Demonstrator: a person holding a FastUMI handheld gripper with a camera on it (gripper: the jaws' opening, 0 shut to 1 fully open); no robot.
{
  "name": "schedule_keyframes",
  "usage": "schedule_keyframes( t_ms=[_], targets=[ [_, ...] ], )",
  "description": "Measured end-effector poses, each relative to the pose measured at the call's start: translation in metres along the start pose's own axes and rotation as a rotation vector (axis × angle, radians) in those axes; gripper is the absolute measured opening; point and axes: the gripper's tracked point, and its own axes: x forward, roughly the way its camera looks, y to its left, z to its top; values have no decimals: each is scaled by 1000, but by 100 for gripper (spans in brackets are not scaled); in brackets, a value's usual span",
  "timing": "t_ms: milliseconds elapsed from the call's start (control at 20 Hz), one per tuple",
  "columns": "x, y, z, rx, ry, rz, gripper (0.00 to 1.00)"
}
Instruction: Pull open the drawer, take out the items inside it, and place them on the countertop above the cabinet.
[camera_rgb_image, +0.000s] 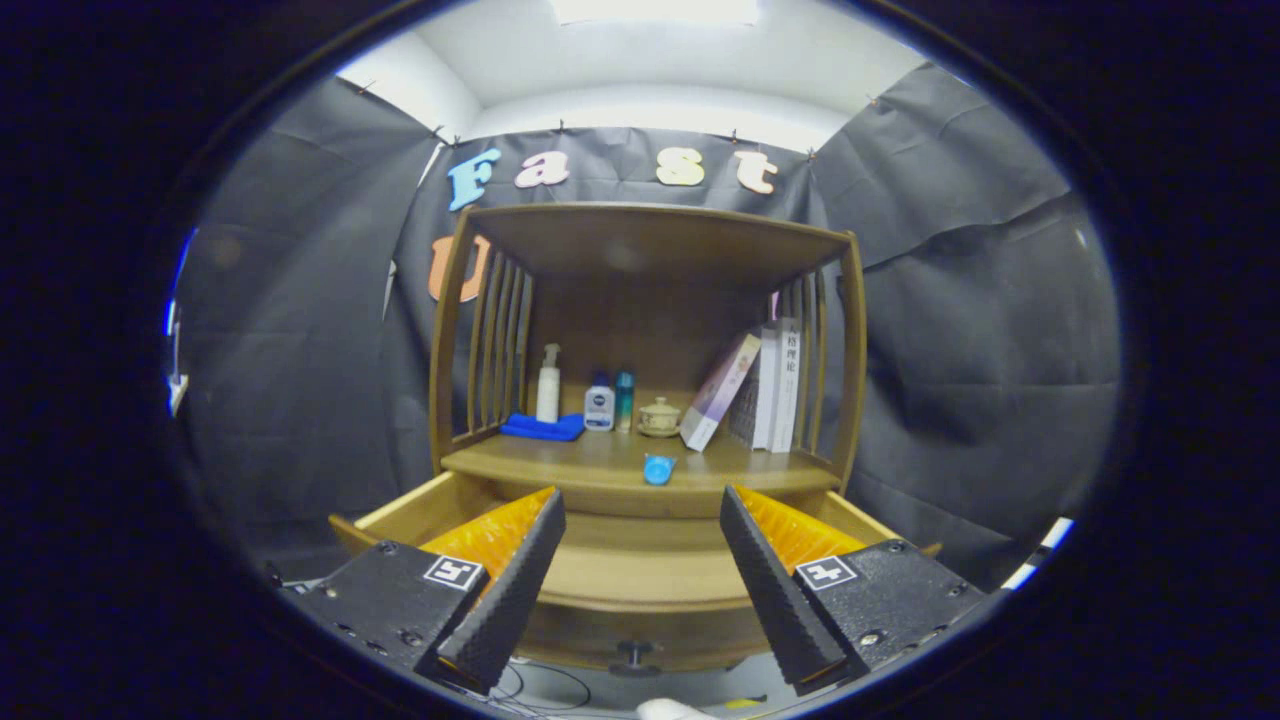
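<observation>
Wooden cabinet (650, 240) dead ahead of the hand-held gripper (640, 590), its drawer (640, 570) already pulled out toward the fingers and sitting between and just below them; the part of the drawer floor that shows looks bare, contents otherwise hidden behind the fingers. Drawer is rigid wood, likely light, slides on the knob (634, 655) under its front. Counter (600, 465) just beyond the drawer already carries a small blue item (659, 468) near its front edge (probably hard plastic, light, a bit slick; best pinched across its narrow width). Further back: books (775, 385), blue cloth (543, 427), pump bottle (548, 385), two small bottles (610, 402), a lidded ceramic pot (659, 417) (fragile, leave alone). Hand-held gripper fingers spread wide, holding nothing.
</observation>
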Motion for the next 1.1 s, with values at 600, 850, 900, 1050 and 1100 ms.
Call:
schedule_keyframes(
  t_ms=[600,850,900,1050,1100],
  targets=[
    [-1,-8,-141,97,177,-64,99],
    [14,-9,-138,83,167,-43,99],
    [19,-5,-137,76,159,-30,99],
    [17,-6,-136,50,133,-34,97],
    [19,-6,-136,50,126,-31,97]
  ],
)
